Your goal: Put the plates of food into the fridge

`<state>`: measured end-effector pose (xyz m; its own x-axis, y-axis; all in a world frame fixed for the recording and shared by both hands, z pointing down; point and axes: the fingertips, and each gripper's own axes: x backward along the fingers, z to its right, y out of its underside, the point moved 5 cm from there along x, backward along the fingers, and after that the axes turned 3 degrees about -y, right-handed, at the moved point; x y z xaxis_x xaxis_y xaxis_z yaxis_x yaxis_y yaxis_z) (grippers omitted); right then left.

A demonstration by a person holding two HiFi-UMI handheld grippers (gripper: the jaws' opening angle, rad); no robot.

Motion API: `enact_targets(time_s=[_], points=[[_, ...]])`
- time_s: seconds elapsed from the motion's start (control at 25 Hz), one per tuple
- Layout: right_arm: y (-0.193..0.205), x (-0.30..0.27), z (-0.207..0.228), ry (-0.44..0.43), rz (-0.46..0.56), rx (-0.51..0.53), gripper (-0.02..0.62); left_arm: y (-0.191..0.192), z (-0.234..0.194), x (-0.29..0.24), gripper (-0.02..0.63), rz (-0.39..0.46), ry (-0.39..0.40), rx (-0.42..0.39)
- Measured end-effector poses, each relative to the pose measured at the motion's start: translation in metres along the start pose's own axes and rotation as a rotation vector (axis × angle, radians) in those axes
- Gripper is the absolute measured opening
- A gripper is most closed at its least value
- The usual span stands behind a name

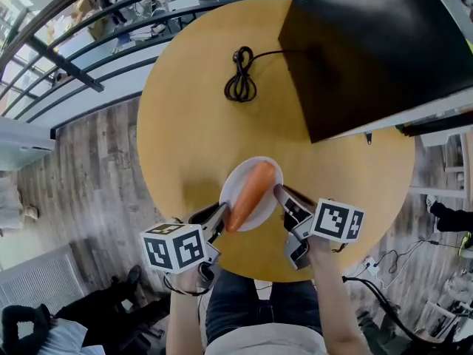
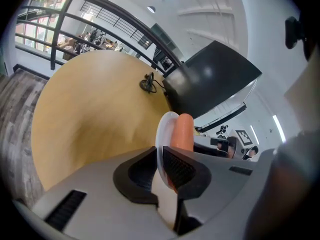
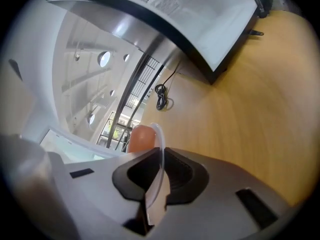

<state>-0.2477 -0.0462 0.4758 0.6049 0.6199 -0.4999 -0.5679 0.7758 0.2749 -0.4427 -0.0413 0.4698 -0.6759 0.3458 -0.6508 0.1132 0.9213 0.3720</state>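
Head view adds the whole carrot (image 1: 251,194); left gripper (image 2: 160,158) and right gripper (image 3: 161,160) each pinch the plate (image 1: 237,181) rim.

Smooth white plate (image 1: 235,186) (thin, plastic-looking), matt wooden table (image 1: 199,109), matt grey plastic left tongs (image 2: 160,156), ribbed black pads (image 2: 179,168)

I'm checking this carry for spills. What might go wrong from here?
The carrot lies loose on the plate, which the left tool and right tool pinch only at opposite rims; a tilt may roll it off. The fridge shows no open door, and both tools are busy.
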Motion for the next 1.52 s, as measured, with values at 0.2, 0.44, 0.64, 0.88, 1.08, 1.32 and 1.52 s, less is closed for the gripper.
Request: enact_targets(time_s=[0.2,0.44,0.64,0.88,1.08,1.32,1.52], points=[[-0.016,0.048,0.025,0.0,0.049,-0.014,0.037,0.013,0.046,-0.026,0.044,-0.018,0.017,-0.051],[-0.044,0.106,0.063,-0.013,0.045,-0.003,0.037,0.038,0.106,-0.063,0.044,-0.001,-0.005,-0.054],[-0.08,0.157,0.096,-0.02,0.009,0.047,0.037,0.063,0.163,-0.102,0.044,0.049,-0.01,-0.011],[-0.119,0.198,0.122,-0.042,-0.014,0.089,0.037,0.073,0.216,-0.136,0.044,0.092,-0.025,0.0],[-0.131,0.212,0.131,-0.061,-0.013,0.072,0.037,0.074,0.237,-0.144,0.044,0.099,-0.051,-0.006],[-0.133,0.213,0.134,-0.068,0.008,0.044,0.037,0.069,0.241,-0.146,0.044,0.095,-0.064,-0.015],[-0.137,0.208,0.133,-0.055,0.043,0.028,0.037,0.057,0.237,-0.149,0.044,0.085,-0.054,-0.024]])
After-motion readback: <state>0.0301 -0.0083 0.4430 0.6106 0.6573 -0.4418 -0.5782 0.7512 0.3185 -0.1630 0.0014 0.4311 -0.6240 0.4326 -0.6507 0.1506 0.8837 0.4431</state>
